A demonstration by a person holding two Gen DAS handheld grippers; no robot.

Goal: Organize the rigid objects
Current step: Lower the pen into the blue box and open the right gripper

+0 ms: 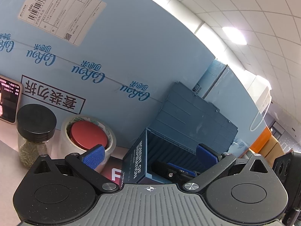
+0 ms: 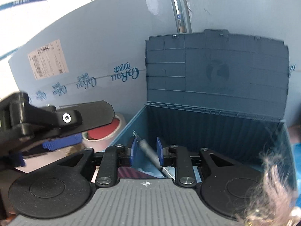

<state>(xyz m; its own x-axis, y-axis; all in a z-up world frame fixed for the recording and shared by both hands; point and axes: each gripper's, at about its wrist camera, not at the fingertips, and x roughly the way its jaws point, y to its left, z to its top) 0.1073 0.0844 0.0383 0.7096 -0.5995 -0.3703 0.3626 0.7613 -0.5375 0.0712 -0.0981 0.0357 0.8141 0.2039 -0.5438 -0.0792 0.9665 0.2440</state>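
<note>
A dark blue storage box (image 2: 216, 131) stands with its lid (image 2: 216, 71) swung up against the carton behind. My right gripper (image 2: 146, 150) hangs inside the box's left corner. Its blue pads (image 2: 159, 150) stand a little apart, and a blurred grey stick-like object (image 2: 149, 155) slants between them; it does not look pinched. My left gripper (image 1: 149, 155) is open wide in front of the box (image 1: 150, 154), holding nothing. The right gripper (image 1: 173, 169) shows inside the box in that view. The left gripper (image 2: 56, 131) crosses the left of the right wrist view.
A glass jar with a black lid (image 1: 35, 131) and a tape roll (image 1: 88, 133) with a red lid (image 1: 88, 135) inside it stand left of the box. A phone (image 1: 9, 101) leans on the large light blue carton (image 1: 112, 56). Something fuzzy (image 2: 272, 188) sits at lower right.
</note>
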